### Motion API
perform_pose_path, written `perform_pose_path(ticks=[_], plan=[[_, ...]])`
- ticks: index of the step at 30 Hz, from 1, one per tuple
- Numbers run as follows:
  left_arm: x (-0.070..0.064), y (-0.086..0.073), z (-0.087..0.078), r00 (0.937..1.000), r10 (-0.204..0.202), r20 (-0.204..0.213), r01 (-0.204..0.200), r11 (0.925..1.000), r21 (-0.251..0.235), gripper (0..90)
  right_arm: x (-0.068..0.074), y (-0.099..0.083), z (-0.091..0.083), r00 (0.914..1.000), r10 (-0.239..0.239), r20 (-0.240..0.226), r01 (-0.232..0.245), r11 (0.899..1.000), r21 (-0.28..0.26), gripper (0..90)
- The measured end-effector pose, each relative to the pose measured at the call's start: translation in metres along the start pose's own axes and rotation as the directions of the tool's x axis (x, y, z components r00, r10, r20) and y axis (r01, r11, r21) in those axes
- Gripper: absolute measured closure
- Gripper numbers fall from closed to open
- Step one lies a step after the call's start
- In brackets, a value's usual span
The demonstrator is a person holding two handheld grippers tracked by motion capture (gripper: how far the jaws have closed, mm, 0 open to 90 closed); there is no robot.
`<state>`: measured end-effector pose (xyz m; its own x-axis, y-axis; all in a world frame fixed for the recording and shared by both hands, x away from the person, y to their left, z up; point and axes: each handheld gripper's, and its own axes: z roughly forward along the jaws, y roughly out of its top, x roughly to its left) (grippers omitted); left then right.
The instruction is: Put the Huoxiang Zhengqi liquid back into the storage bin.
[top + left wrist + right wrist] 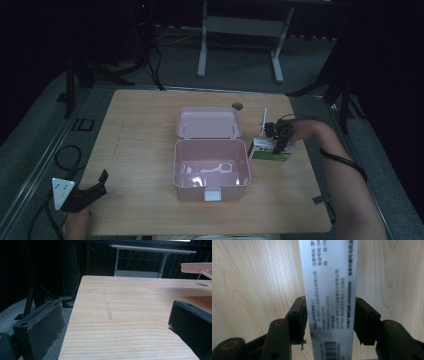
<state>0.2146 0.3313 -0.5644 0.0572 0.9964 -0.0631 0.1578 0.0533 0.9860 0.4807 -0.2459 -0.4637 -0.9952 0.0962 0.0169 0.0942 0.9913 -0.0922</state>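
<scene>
White carton [329, 302] between right gripper [329, 320] jaws, seemingly touching.

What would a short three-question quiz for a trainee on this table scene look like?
1. True or false: the pink box stands with its lid open.
2. What is the right claw closed on? A) a cable B) the white and green carton C) nothing
3. Fill in: the left claw sits near the table's front ____ corner, jaws apart.

Key: 1 true; 2 B; 3 left.
</scene>
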Motion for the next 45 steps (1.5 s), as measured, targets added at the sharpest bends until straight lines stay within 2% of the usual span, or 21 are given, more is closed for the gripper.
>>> perform_pose_path(ticks=[12, 17, 27, 32, 39, 45], plan=[[0.0, 0.0, 0.0, 1.0, 0.001, 0.001, -0.001, 1.0, 0.001, 0.2, -0.001, 0.005, 0.009, 0.9999, 0.004, -0.013, -0.004, 1.0, -0.002, 58.0], [0.0, 0.0, 0.0, 1.0, 0.002, 0.001, -0.002, 1.0, 0.0, 0.2, -0.001, 0.006, 0.009, 1.0, 0.001, -0.004, -0.001, 1.0, -0.009, 61.7], [0.0, 0.0, 0.0, 1.0, 0.001, 0.001, -0.001, 1.0, 0.001, 0.2, 0.001, 0.005, 0.008, 0.9998, 0.008, -0.016, -0.007, 1.0, 0.026, 63.0], [0.0, 0.0, 0.0, 1.0, 0.0, 0.001, 0.0, 1.0, 0.001, 0.2, 0.005, 0.0, 0.006, 0.9994, 0.012, -0.032, -0.01, 0.999, 0.042, 62.9], [0.0, 0.0, 0.0, 1.0, 0.0, 0.0, 0.0, 1.0, 0.003, 0.2, 0.014, -0.007, 0.001, 0.9993, -0.004, -0.037, 0.004, 1.0, 0.014, 63.0], [0.0, 0.0, 0.0, 1.0, 0.0, 0.0, 0.0, 1.0, 0.004, 0.2, 0.026, -0.01, -0.001, 0.9989, -0.017, -0.043, 0.017, 1.0, 0.014, 63.0]])
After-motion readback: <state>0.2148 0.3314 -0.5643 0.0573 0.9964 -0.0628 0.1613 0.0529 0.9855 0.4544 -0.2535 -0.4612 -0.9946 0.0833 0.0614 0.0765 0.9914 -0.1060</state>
